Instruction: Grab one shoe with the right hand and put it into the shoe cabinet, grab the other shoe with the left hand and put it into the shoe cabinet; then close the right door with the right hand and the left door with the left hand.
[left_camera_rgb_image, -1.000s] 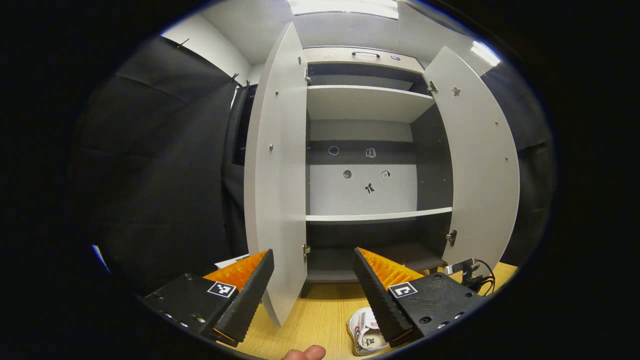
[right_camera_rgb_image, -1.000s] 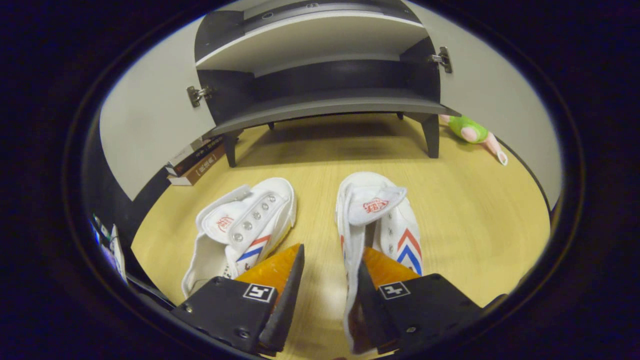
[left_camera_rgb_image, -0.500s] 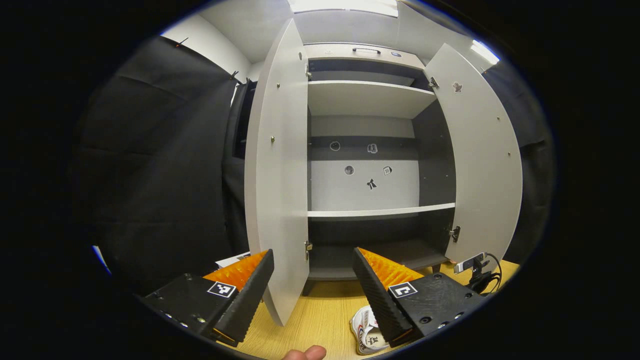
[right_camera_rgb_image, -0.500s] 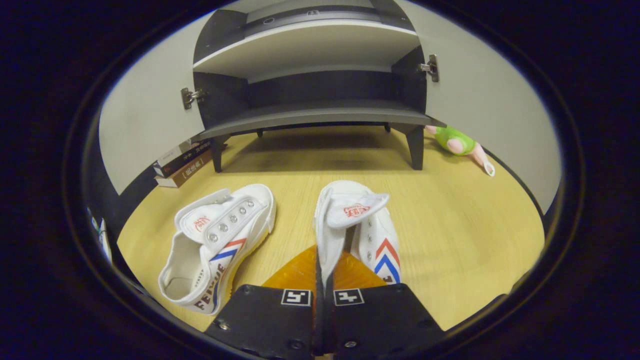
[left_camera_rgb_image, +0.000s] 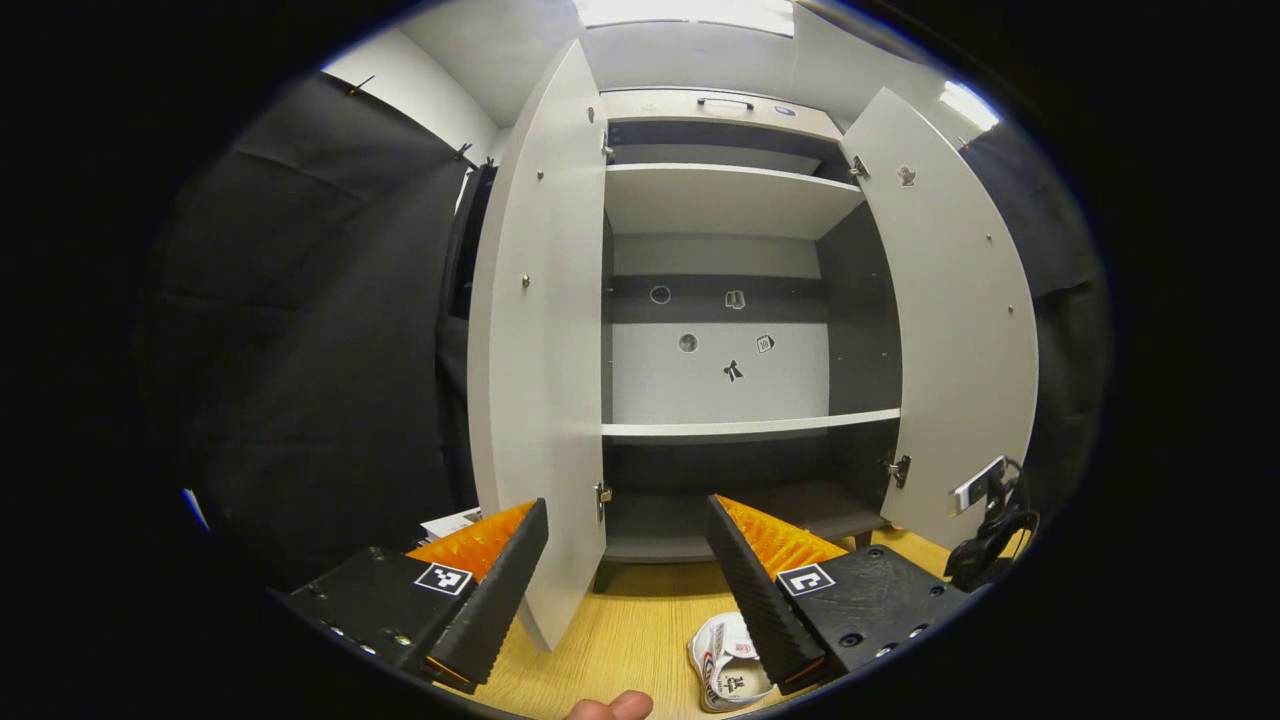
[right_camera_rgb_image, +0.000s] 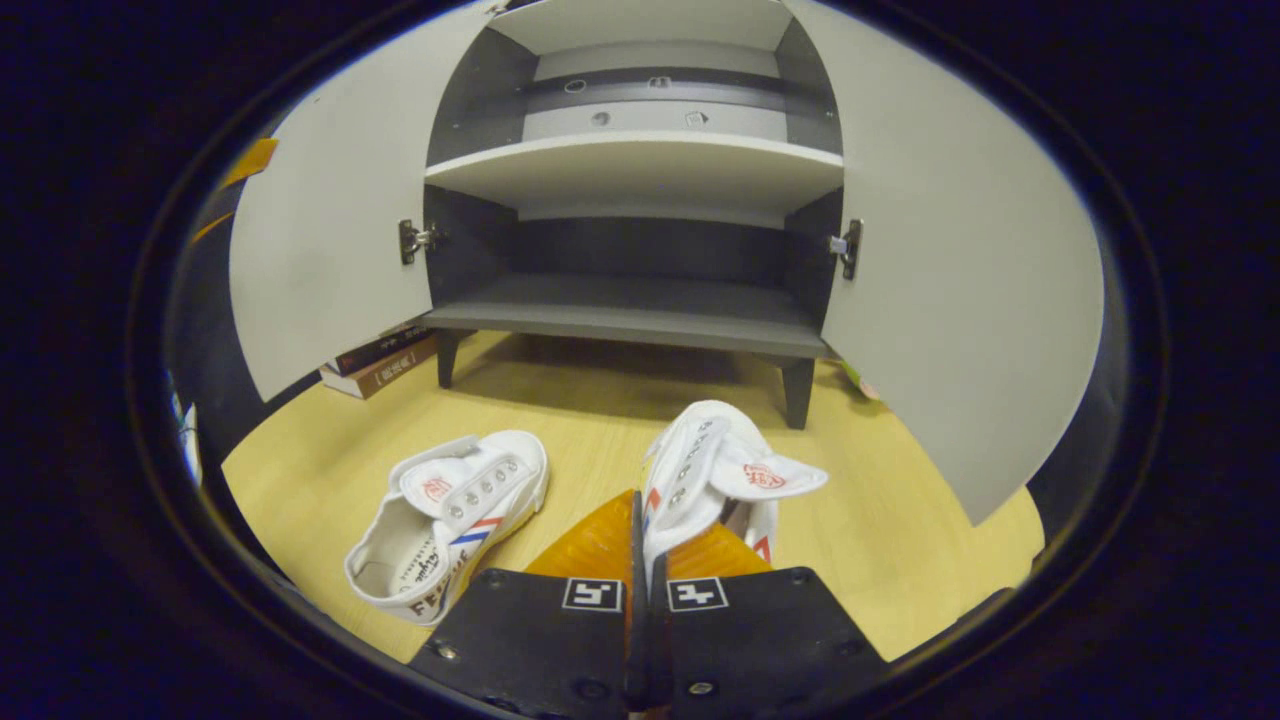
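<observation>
The right gripper (right_camera_rgb_image: 640, 520) pinches one shoe (right_camera_rgb_image: 715, 470) by its side wall, facing the open cabinet (right_camera_rgb_image: 630, 320); keep it level onto the bottom shelf. The left gripper (left_camera_rgb_image: 625, 560) waits, fingers wide.

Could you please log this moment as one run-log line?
right hand-held gripper: shut on right shoe | left hand-held gripper: open | other shoe: floor | cabinet doors: open

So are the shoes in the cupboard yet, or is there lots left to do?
Not yet. Nothing is put away: the cabinet's bottom shelf holds no shoe. In hand: the right gripper is shut on one shoe, lifted and aimed at the cabinet. The other shoe lies on the floor, and the left gripper is open, holding nothing. Both the left door and right door stand open, to be closed last.
</observation>
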